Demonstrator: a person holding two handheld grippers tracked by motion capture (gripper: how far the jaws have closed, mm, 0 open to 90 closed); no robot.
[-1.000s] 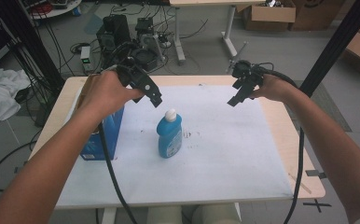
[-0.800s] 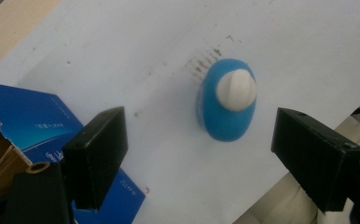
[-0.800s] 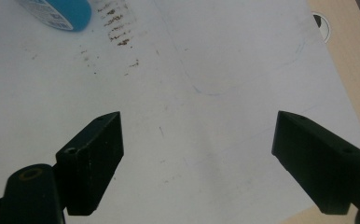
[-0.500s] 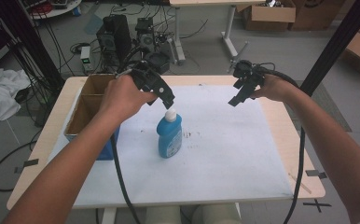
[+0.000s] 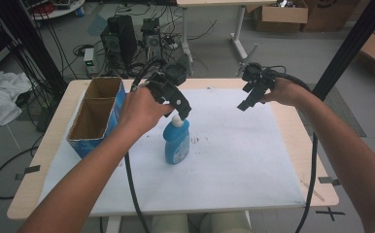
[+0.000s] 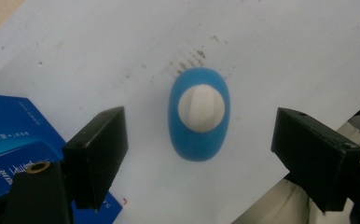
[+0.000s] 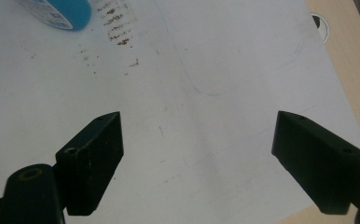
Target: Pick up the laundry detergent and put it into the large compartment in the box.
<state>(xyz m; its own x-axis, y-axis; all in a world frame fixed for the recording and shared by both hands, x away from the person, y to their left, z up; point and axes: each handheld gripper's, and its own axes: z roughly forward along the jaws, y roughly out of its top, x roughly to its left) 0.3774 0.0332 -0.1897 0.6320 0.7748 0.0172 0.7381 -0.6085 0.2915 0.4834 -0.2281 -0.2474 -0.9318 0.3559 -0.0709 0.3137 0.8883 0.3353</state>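
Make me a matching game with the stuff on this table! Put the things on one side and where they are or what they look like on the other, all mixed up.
Things:
1. bottle
2. cardboard box
3. left gripper
4. right gripper

Descriptions:
A. open, over bare white paper
B. blue with a white cap, standing upright
C. open at the top, at the table's left side
D. open, right above the cap

Pairs: 1-B, 2-C, 3-D, 4-A

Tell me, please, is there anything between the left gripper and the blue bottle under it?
Nothing visible is in the way. The left gripper hangs open straight above the blue bottle, its white cap centred in the gap between the jaws. The blue box stands off to one side.
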